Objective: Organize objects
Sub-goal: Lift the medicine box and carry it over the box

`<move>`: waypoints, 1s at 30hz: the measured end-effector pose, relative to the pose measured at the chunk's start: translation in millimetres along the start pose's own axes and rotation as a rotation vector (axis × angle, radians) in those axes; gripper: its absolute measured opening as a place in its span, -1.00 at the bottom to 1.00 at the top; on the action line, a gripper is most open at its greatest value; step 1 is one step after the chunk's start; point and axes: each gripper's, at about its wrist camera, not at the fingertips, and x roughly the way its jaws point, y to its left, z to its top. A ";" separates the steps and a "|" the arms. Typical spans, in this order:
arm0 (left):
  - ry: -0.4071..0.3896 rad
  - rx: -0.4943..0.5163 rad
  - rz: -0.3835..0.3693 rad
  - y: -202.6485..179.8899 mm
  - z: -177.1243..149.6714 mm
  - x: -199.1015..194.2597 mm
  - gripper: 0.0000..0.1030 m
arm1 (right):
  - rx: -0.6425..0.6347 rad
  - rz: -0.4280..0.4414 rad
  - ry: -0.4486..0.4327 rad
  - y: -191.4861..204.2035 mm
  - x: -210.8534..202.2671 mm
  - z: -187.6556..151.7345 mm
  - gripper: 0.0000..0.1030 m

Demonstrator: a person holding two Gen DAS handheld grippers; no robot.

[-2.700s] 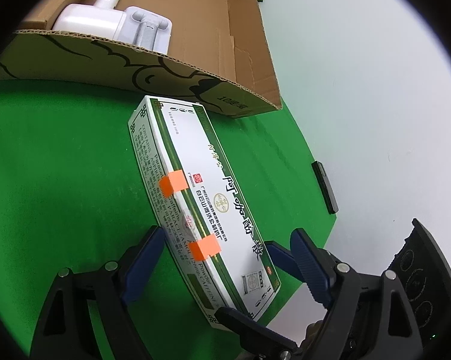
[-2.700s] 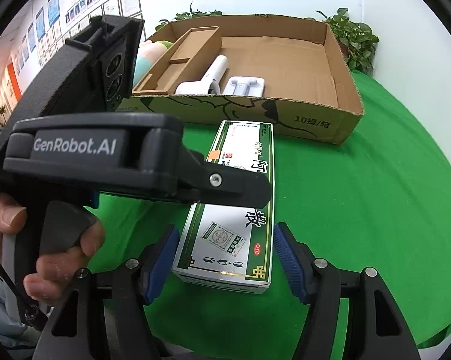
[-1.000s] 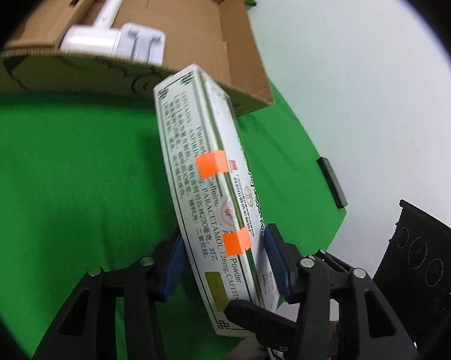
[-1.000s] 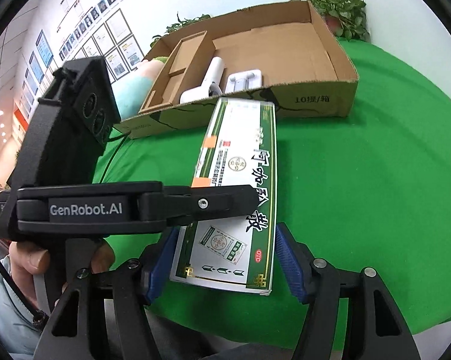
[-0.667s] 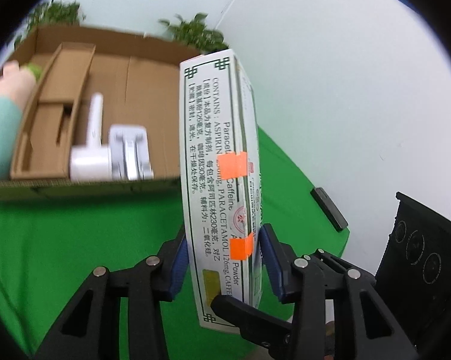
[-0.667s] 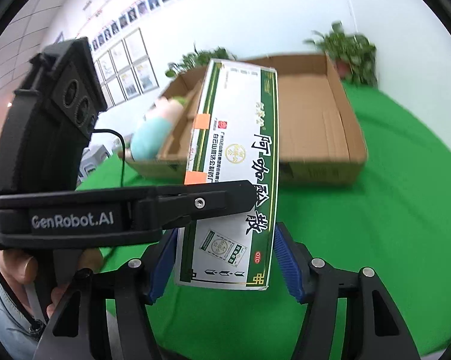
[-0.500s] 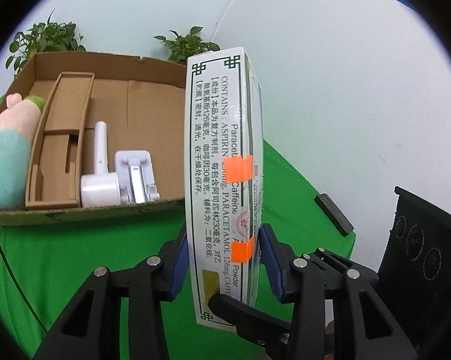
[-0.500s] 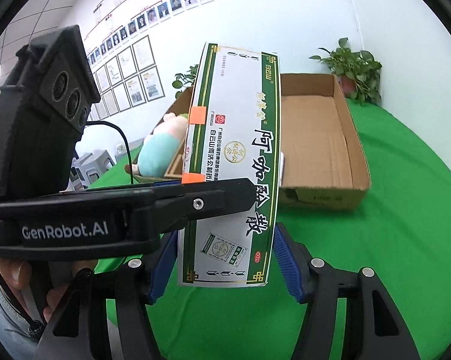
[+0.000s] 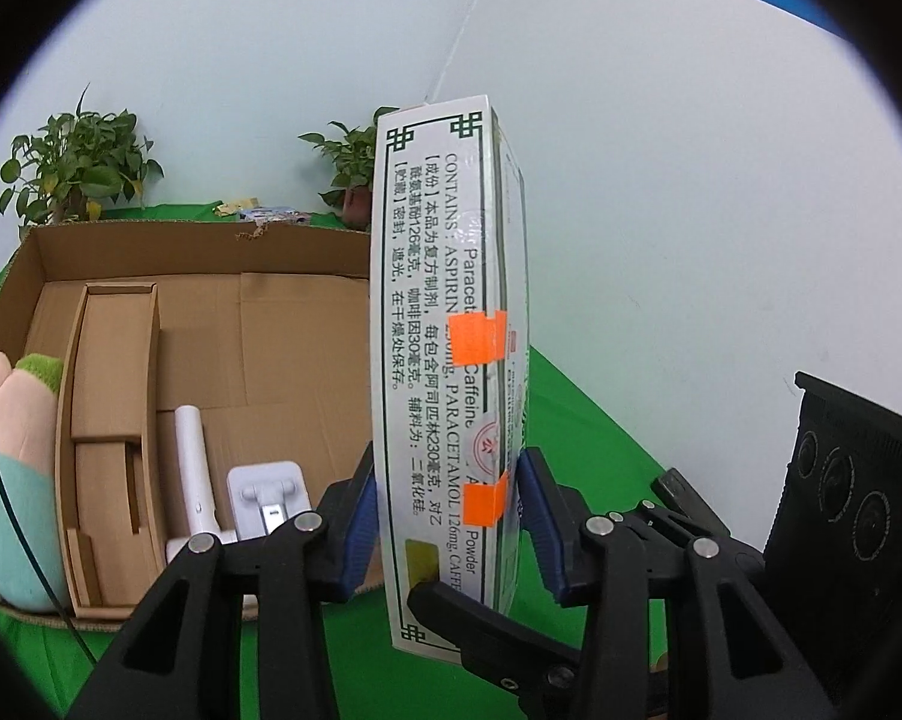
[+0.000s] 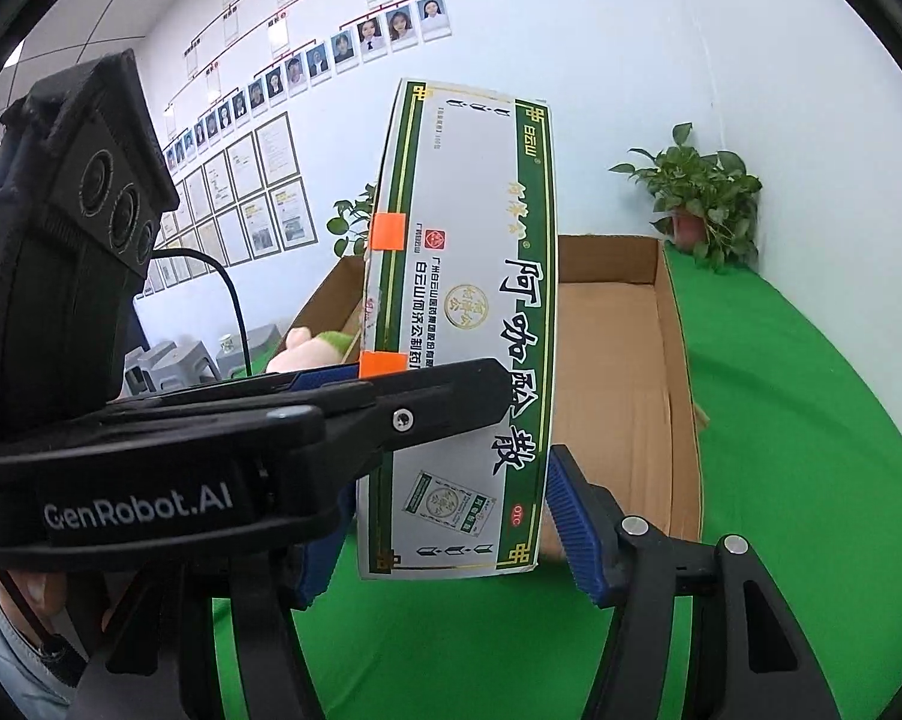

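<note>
Two tongs on one medicine box (image 9: 445,360): the left tongs (image 9: 448,516) are clenched across its narrow sides near the lower end, blue pads flat on the cardboard. The right tongs (image 10: 445,516) straddle its broad printed face; the right pad touches the box edge, the left pad is hidden behind the left tongs' body, so I read it as a grasp on the box, not fully confirmed. The box is in the air, clear of the green counter (image 10: 811,420), long axis pointing away from both tongs and tilted upward, far end above the near wall of the cardboard carton (image 9: 199,252). The carton lies straight ahead; its right half is bare, while the left holds a cardboard insert (image 9: 109,420), a white handheld device (image 9: 193,468) with its white stand (image 9: 265,486), and a plush toy (image 9: 7,450). Versus a second ago: the box was low over the counter and leaning, now it is raised and nearly upright. Next move, my guess: carry forward, lay it flat in the bare right half. Neither hand is clearly nearer.
</note>
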 end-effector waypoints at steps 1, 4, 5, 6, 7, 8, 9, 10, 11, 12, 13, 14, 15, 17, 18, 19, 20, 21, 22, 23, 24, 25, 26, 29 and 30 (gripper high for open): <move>0.007 -0.009 0.000 4.1 4.5 5.4 -0.18 | 0.000 0.001 0.006 -1.6 4.3 3.7 0.16; 0.031 -0.025 0.008 14.4 11.3 21.9 -0.18 | 0.028 0.024 0.034 -13.7 20.7 12.5 0.16; 0.038 -0.027 0.012 16.6 11.7 26.4 -0.18 | 0.039 0.035 0.044 -16.7 24.6 13.2 0.16; 0.050 -0.029 0.019 19.6 12.9 33.5 -0.18 | 0.049 0.040 0.054 -20.7 29.7 14.4 0.16; 0.058 -0.032 0.021 21.9 13.3 38.4 -0.18 | 0.049 0.037 0.065 -23.6 35.4 15.0 0.16; 0.066 -0.039 0.023 24.2 12.1 42.4 -0.18 | 0.045 0.032 0.073 -25.6 40.2 15.1 0.16; 0.076 -0.050 0.021 27.7 12.1 47.9 -0.18 | 0.043 0.029 0.086 -28.7 46.9 15.2 0.16; 0.092 -0.062 0.020 32.3 11.8 55.1 -0.18 | 0.044 0.029 0.097 -31.6 53.6 14.9 0.16; 0.106 -0.072 0.018 36.3 10.8 61.6 -0.18 | 0.048 0.030 0.112 -35.1 60.1 14.1 0.16; 0.120 -0.083 0.014 40.5 8.7 68.5 -0.18 | 0.053 0.028 0.127 -38.1 66.6 12.7 0.16; 0.131 -0.091 0.012 43.7 7.2 73.9 -0.18 | 0.056 0.025 0.139 -40.6 73.3 10.1 0.16; 0.142 -0.102 0.009 47.8 5.9 79.8 -0.19 | 0.062 0.024 0.154 -42.6 78.2 8.6 0.16; 0.152 -0.110 0.008 51.3 4.6 85.1 -0.19 | 0.069 0.026 0.168 -42.9 80.6 6.6 0.16; 0.164 -0.113 0.004 55.9 3.5 93.4 -0.19 | 0.074 0.022 0.187 -48.8 91.0 5.7 0.16; 0.172 -0.112 0.000 58.5 3.9 98.7 -0.19 | 0.074 0.019 0.196 -51.9 96.6 5.6 0.16; 0.184 -0.118 -0.004 62.0 4.1 105.4 -0.19 | 0.075 0.017 0.207 -55.7 102.5 5.6 0.16; 0.196 -0.124 -0.007 63.7 3.8 110.0 -0.19 | 0.080 0.017 0.218 -59.5 107.4 4.9 0.16; 0.216 -0.133 -0.013 67.5 3.6 118.3 -0.19 | 0.089 0.018 0.233 -64.1 113.7 4.2 0.16; 0.227 -0.139 -0.017 69.8 3.4 123.2 -0.19 | 0.094 0.017 0.241 -65.7 114.9 2.6 0.16; 0.240 -0.143 -0.020 71.8 3.0 127.9 -0.19 | 0.100 0.017 0.252 -70.0 120.1 1.5 0.16; 0.260 -0.146 -0.024 74.1 2.0 135.4 -0.19 | 0.104 0.016 0.261 -73.1 123.5 0.3 0.16; 0.272 -0.150 -0.026 75.8 1.0 140.1 -0.19 | 0.110 0.014 0.273 -77.2 128.2 -1.3 0.16; 0.284 -0.162 -0.029 78.0 -0.4 144.9 -0.19 | 0.117 0.011 0.284 -80.6 132.3 -3.5 0.16; 0.342 -0.206 -0.041 85.0 -7.3 161.2 -0.19 | 0.131 0.001 0.314 -90.8 143.7 -11.4 0.16; 0.362 -0.223 -0.050 87.5 -11.0 166.7 -0.19 | 0.134 -0.005 0.330 -93.1 146.7 -14.8 0.16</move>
